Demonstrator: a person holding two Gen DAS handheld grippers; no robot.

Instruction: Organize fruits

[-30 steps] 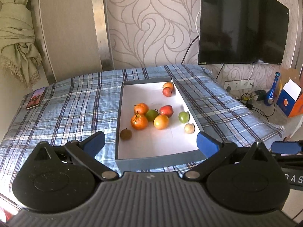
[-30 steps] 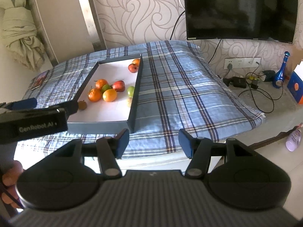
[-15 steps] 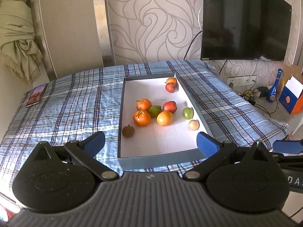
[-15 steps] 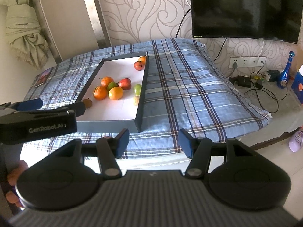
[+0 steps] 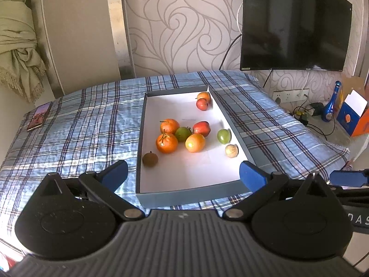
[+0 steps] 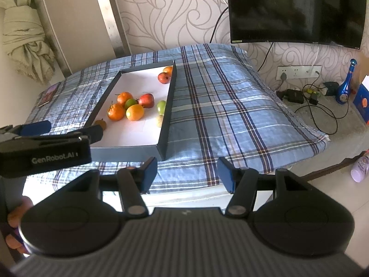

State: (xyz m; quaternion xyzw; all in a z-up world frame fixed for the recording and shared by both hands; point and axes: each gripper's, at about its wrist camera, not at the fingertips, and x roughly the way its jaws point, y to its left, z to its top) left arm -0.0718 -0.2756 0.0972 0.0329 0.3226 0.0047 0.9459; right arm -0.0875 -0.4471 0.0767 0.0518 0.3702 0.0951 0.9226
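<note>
A shallow grey box with a white floor lies on a blue plaid cloth; it also shows in the right wrist view. Several fruits lie in it: oranges, a green fruit, a red fruit, a brown fruit, a pale small fruit. My left gripper is open and empty, before the box's near edge. My right gripper is open and empty, right of the box above the cloth's near edge.
A phone lies at the cloth's far left. A TV hangs on the wall. Right of the table are cables, a blue bottle and an orange-blue carton. A curtain hangs at left.
Both grippers have moved slightly, so the box and fruits sit a little differently in view. Both stay open and empty.
</note>
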